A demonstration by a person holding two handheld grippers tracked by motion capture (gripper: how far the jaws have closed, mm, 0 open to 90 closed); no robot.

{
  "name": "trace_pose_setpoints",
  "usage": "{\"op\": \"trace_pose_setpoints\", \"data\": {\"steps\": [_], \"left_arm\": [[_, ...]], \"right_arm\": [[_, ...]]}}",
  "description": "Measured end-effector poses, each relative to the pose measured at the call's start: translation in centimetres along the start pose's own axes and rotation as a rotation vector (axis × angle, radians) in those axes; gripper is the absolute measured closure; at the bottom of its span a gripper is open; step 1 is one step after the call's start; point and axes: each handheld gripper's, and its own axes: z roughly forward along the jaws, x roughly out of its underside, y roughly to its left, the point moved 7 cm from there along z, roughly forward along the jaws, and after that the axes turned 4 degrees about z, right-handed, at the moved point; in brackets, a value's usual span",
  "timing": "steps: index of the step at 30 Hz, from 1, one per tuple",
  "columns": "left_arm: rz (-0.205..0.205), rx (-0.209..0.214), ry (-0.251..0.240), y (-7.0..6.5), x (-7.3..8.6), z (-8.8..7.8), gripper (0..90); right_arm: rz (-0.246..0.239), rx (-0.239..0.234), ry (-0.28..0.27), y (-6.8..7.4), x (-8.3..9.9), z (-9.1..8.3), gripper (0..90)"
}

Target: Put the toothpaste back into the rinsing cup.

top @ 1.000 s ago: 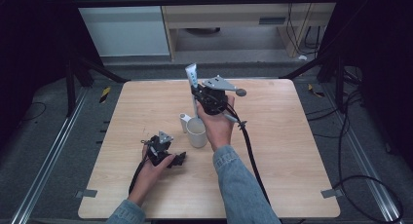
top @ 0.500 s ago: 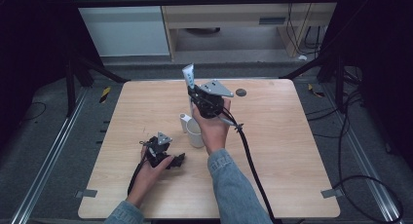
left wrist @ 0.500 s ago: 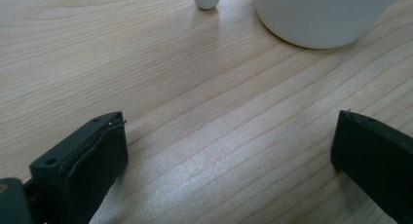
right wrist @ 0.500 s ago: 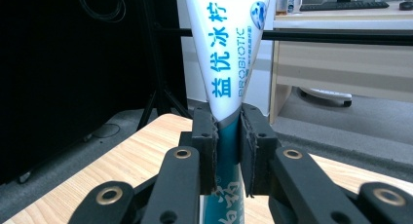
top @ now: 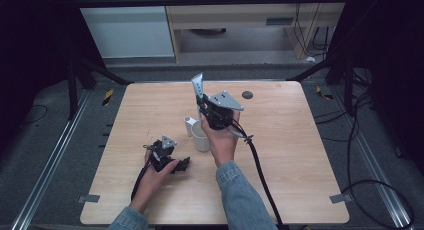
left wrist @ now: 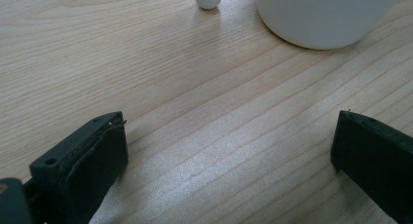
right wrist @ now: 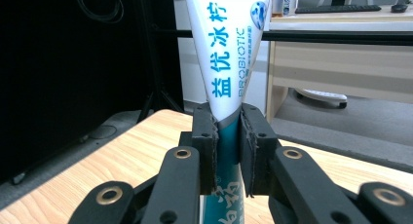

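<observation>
Colours on the counter
White tube [right wrist: 229,53] with blue lettering and teal base; white cup [top: 200,136]; pale wood-grain counter [top: 300,140]; black grippers.

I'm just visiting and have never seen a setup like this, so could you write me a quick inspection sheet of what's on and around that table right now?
Surface: light wooden table, bare over most of its top.
Job's things: toothpaste tube held upright above a white cup; a small white cylinder stands beside the cup.
Clutter: a small dark round disc near the far edge.
Grippers: right gripper has its fingers closed on the tube; left gripper rests low on the table, fingers wide apart, holding nothing.
Cables: a black cable trails from the right gripper toward the near edge.
Surroundings: dark stands, floor cables, and a desk beyond the table.
</observation>
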Motion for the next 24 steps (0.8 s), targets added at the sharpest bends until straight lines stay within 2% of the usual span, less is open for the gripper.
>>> {"op": "trace_pose_setpoints", "data": {"steps": [7,24], "left_arm": [[-0.008,-0.003,0.0,0.0,-0.1,0.1,0.0],[-0.005,-0.003,0.002,0.0,0.0,0.0,0.0]], "right_arm": [[0.006,0.002,0.018,-0.6,1.7,0.2,78.4],[0.024,-0.008,0.017,-0.6,3.6,0.8,78.4]]}}
